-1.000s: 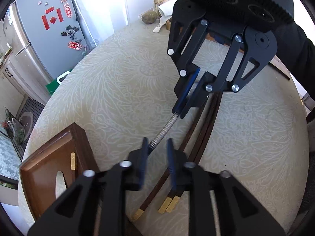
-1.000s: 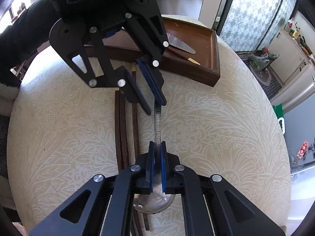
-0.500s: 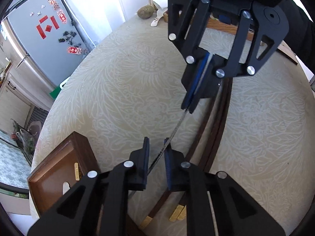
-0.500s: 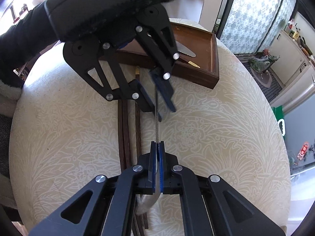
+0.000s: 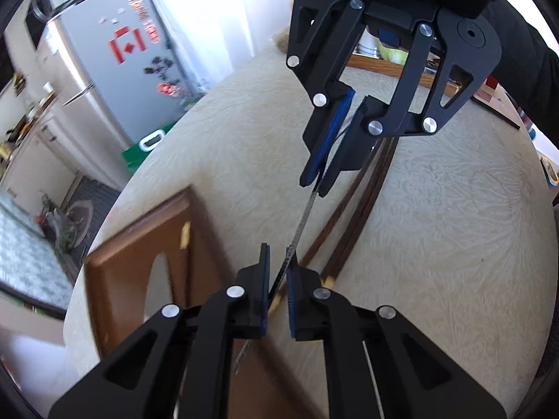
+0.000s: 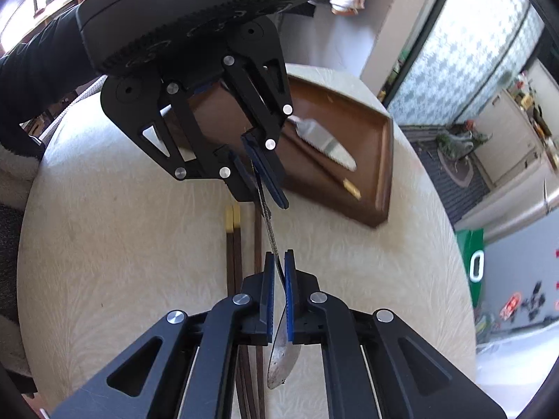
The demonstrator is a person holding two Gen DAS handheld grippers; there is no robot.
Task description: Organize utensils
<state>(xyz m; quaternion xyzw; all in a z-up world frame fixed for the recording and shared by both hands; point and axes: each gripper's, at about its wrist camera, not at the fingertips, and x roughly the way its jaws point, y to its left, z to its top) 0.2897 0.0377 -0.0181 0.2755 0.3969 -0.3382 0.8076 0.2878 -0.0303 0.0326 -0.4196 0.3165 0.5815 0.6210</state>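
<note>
A metal spoon hangs above the table between both grippers. My right gripper is shut on its neck, with the bowl below the pads toward the camera. My left gripper is shut on the textured handle, whose end pokes out under the fingers. Each gripper shows in the other view: the right gripper and the left gripper. Dark chopsticks with gold tips lie on the cloth under the spoon, and the same chopsticks show in the left wrist view. The brown wooden tray holds a serrated knife.
The tray lies left of my left gripper, with a gold-tipped stick in it. The round table has a cream patterned cloth. A grey fridge and a green bin stand beyond its edge. A black sleeve reaches in.
The left jaws narrowed onto the spoon handle. Both grippers rose with the spoon and shifted toward the tray. The spoon turned from flat to edge-on.
</note>
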